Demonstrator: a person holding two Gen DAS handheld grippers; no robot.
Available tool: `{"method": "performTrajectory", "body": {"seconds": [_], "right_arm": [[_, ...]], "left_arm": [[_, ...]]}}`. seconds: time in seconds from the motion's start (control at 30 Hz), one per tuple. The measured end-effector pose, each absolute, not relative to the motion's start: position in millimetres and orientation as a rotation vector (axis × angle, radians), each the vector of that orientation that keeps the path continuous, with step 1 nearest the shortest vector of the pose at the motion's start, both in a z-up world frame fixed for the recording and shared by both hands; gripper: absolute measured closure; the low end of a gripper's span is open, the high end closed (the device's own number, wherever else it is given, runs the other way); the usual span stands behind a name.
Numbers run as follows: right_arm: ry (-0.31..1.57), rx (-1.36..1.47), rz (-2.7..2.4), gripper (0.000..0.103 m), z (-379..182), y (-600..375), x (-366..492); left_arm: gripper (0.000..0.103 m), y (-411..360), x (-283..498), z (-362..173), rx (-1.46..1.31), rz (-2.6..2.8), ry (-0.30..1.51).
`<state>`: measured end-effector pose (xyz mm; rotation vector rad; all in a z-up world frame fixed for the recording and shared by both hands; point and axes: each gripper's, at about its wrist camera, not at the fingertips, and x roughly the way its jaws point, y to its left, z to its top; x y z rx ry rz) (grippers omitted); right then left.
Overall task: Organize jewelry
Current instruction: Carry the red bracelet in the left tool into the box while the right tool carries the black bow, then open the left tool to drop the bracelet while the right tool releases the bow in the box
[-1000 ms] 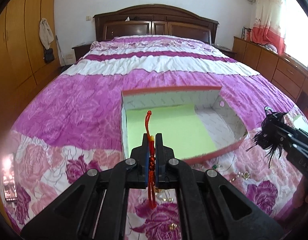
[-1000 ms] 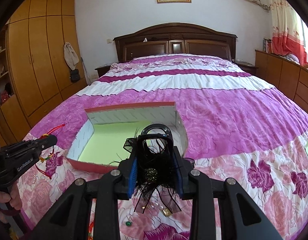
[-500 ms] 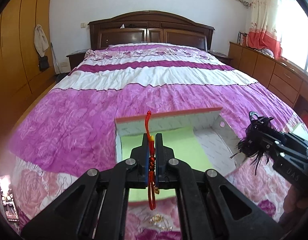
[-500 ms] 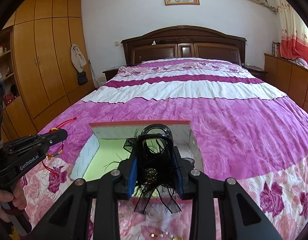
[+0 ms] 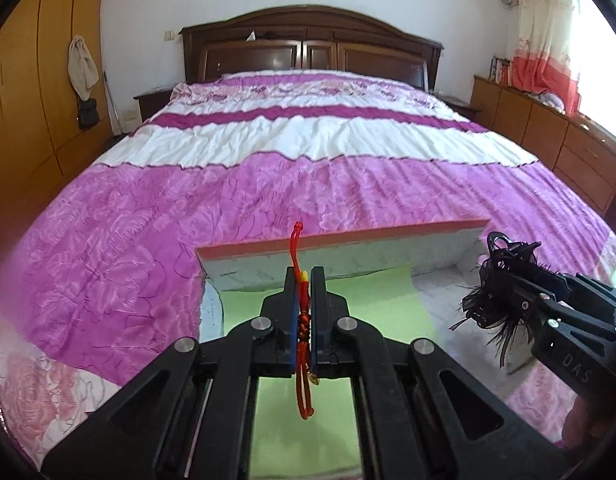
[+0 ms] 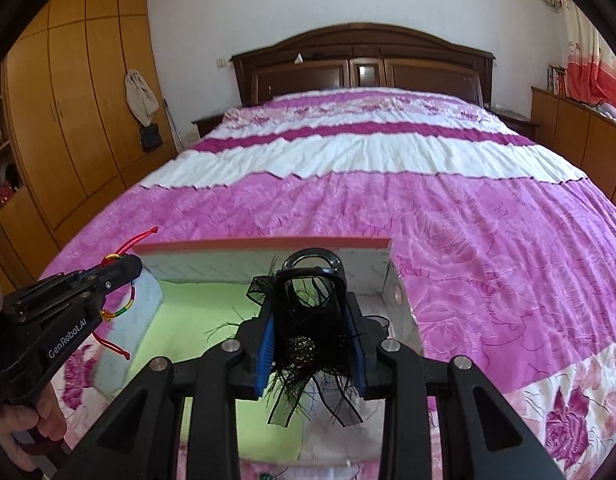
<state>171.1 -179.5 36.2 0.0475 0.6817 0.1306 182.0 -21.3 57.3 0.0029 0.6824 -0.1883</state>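
**Both claws loaded, hanging over the box**

I take the open box (image 5: 347, 256) on the bed (image 5: 308, 184) as my landmark. My left claw (image 5: 304, 280) is clamped on a red cord bracelet (image 5: 302, 320), held above the box's left half, over the green sheet (image 5: 387, 304) lining its floor. The cord runs up between the pads: a knotted end pokes out above the tips toward the box's far wall, and a loop with a small gold charm dangles below, clear of the sheet. From the right wrist view I can see more of it, a coloured beaded stretch hanging off the side of the claw.

My right claw (image 6: 311, 312) is closed on a black feathered hair clip (image 6: 308, 340), held over the box's right half, where the floor is bare and pale. Feathers and ribbon tails droop under the pads; a beaded stud sits at its middle and a glossy clip loop stands up toward the far wall.

I judge both pieces very light. The bracelet is limp and will fall in a heap wherever I release it, so I would lower it close to the sheet first. The hair clip's feathers look crushable and may snag on my pads; its hard clip body is the sound place to hold, as I seem to be doing.
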Motion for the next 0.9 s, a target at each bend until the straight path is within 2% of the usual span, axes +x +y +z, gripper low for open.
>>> {"method": "performTrajectory", "body": {"seconds": [0.43,0.7,0.8,0.83,0.9], "right_arm": [[0.795,0.023,0.087,0.069,-9,-170,211],[0.838,0.015,0.07,0.069,-24,-167,219],[0.837,0.023,0.069,0.067,-24,-169,218],[0.835,0.026,0.071,0.064,-24,-169,218],[0.829,0.028,0.069,0.058,-22,-169,217]], "left_arm": [[0.103,-22,221,7,0.014,-0.13,0.84],[0.103,-26,221,2,0.045,-0.117,0.866],[0.103,-25,224,2,0.045,-0.114,0.877],[0.102,-25,224,1,0.046,-0.11,0.884],[0.095,-24,226,1,0.043,-0.107,0.887]]}}
